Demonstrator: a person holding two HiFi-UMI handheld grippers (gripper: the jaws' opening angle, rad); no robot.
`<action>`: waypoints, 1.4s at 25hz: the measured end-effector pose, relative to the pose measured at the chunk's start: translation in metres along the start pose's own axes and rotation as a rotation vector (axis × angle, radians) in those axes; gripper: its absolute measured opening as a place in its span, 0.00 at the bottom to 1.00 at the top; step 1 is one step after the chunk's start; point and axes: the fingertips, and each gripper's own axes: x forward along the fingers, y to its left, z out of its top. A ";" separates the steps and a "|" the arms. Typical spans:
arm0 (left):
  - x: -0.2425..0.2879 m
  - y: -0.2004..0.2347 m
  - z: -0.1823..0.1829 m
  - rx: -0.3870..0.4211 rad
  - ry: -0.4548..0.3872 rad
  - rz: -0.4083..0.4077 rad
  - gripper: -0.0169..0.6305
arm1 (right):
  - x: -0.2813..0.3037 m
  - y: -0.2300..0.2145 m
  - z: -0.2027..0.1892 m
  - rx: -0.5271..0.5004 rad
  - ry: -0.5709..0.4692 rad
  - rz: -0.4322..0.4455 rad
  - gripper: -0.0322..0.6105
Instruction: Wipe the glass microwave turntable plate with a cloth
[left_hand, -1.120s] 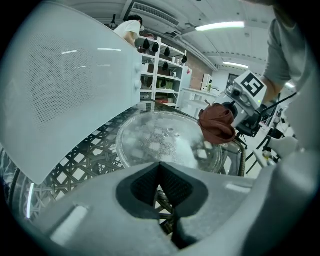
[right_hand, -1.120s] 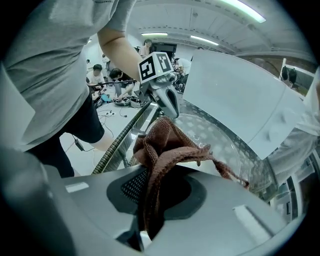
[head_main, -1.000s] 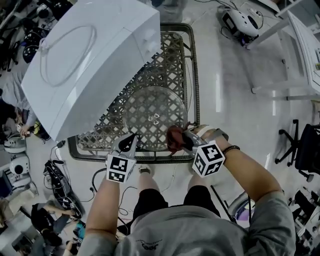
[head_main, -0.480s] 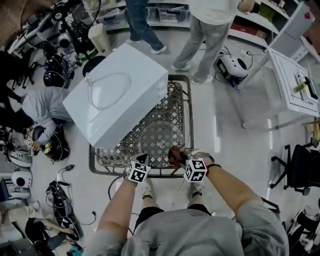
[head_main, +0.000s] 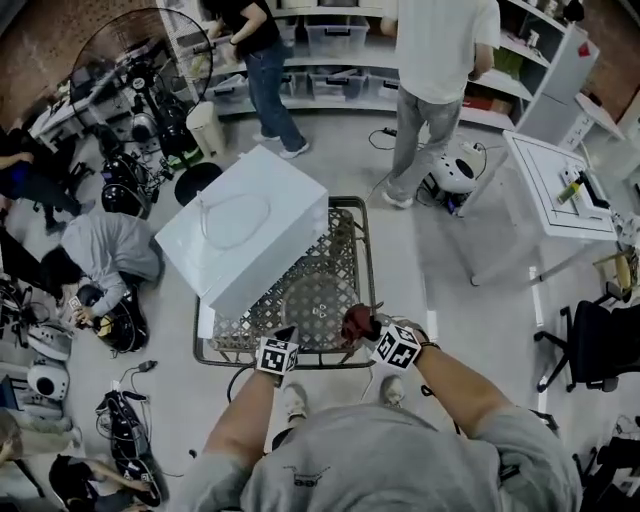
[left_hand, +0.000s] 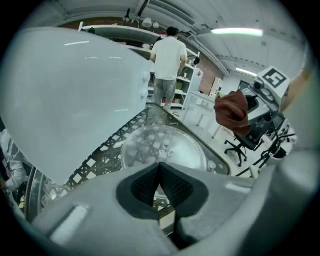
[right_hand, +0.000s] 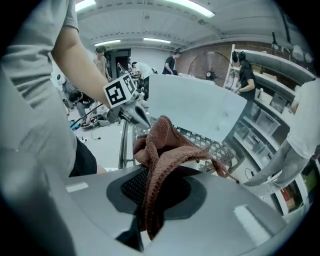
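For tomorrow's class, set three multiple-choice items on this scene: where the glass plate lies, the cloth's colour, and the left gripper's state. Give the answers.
1. Where does the glass plate lie? A) on the lattice table beside the microwave B) inside the microwave C) on the floor
2. What colour is the cloth? A) white B) reddish-brown C) blue
3. How is the left gripper? A) shut, empty B) shut on the cloth C) wide open
Answers: 1 A, it rests on the lattice; 2 B, plain in the right gripper view; 3 A, its jaws meet with nothing between.
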 end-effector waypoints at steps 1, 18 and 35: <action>-0.009 -0.005 0.009 0.007 -0.023 -0.007 0.02 | -0.010 -0.004 0.005 0.008 -0.017 -0.010 0.16; -0.185 -0.061 0.179 0.095 -0.520 -0.078 0.02 | -0.177 -0.075 0.076 0.215 -0.359 -0.235 0.16; -0.207 -0.075 0.206 0.113 -0.577 -0.115 0.02 | -0.182 -0.083 0.096 0.236 -0.424 -0.205 0.15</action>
